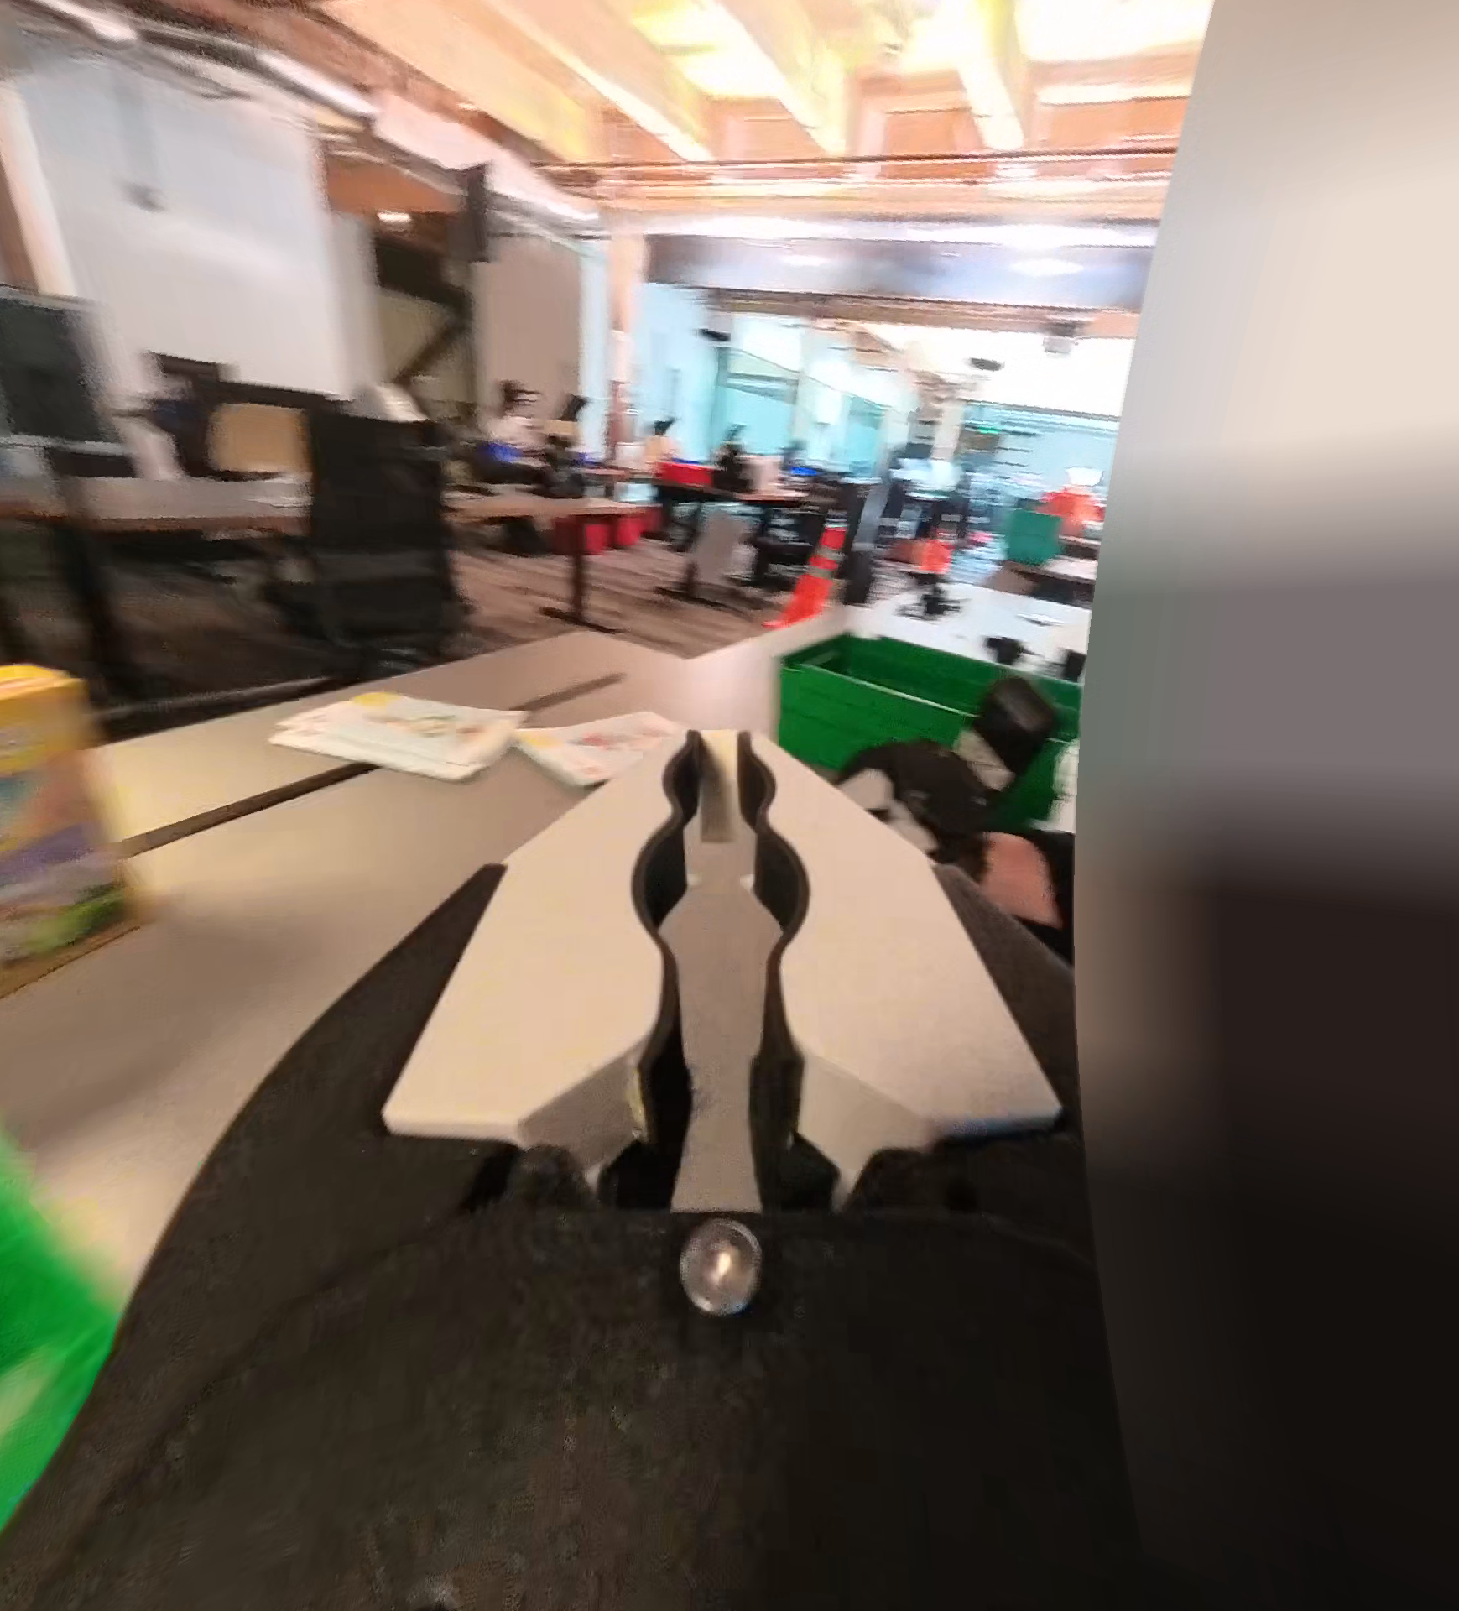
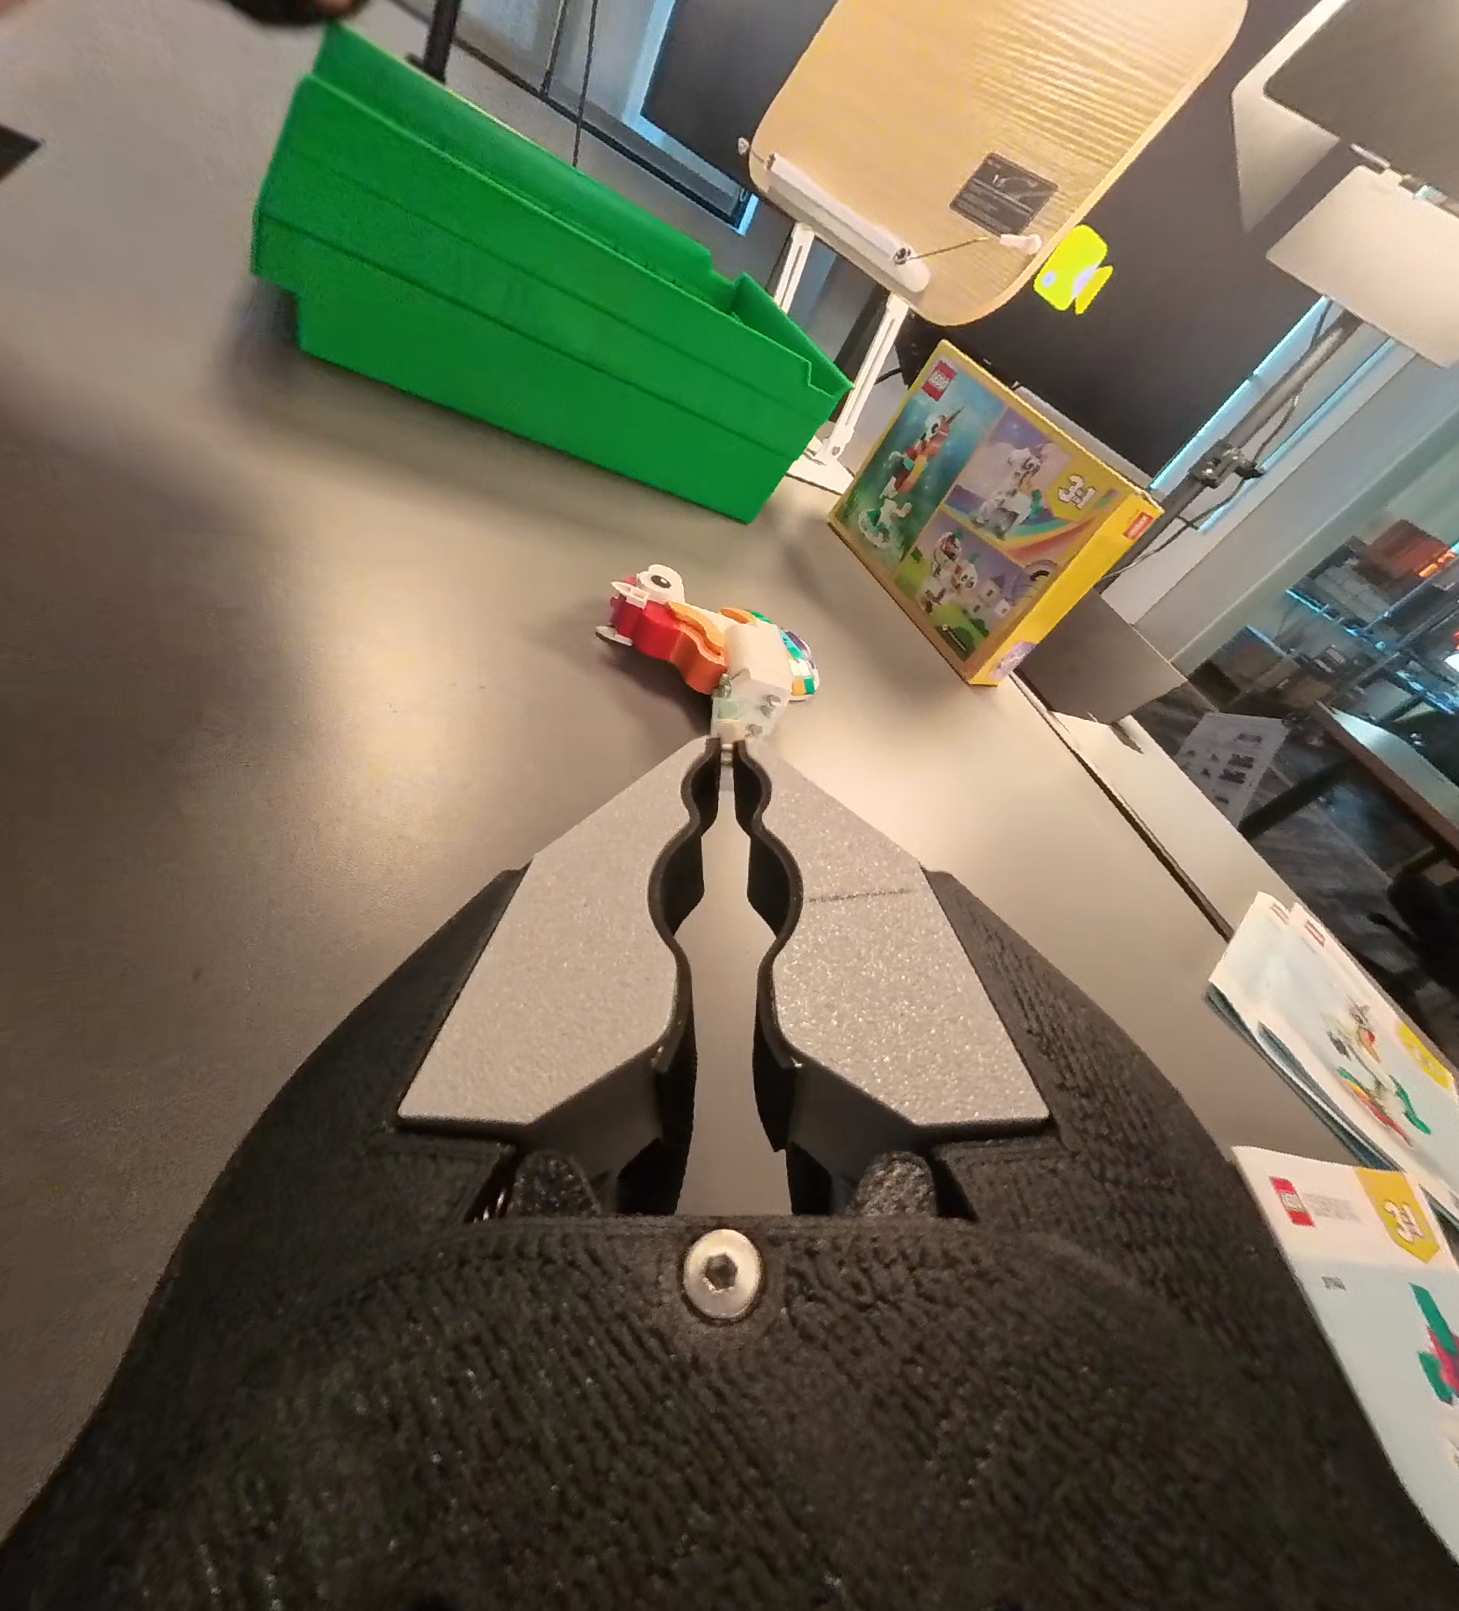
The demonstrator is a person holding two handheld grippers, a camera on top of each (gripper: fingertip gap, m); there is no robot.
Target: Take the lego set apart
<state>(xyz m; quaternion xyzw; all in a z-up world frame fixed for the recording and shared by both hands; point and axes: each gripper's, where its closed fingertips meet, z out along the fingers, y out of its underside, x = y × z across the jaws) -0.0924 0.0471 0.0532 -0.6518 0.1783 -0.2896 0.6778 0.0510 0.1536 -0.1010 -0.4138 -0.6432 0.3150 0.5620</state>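
Note:
The lego model [image 2: 708,636], a small figure in red, orange and white with an eye piece, lies on the grey table [image 2: 272,697] in the right wrist view. My right gripper [image 2: 727,758] is shut on a thin tab at the model's near white end. In the blurred left wrist view my left gripper [image 1: 719,758] is above the table, closed on a small pale flat piece [image 1: 719,793] between its tips. The model itself does not show in the left wrist view.
A green bin [image 2: 490,288] stands beyond the model, the yellow lego box [image 2: 987,514] to its right, and instruction booklets [image 2: 1353,1063] at the right table edge. In the left wrist view are the box [image 1: 11,828], booklets [image 1: 412,732], bin [image 1: 874,697] and a grey blurred mass [image 1: 1318,785].

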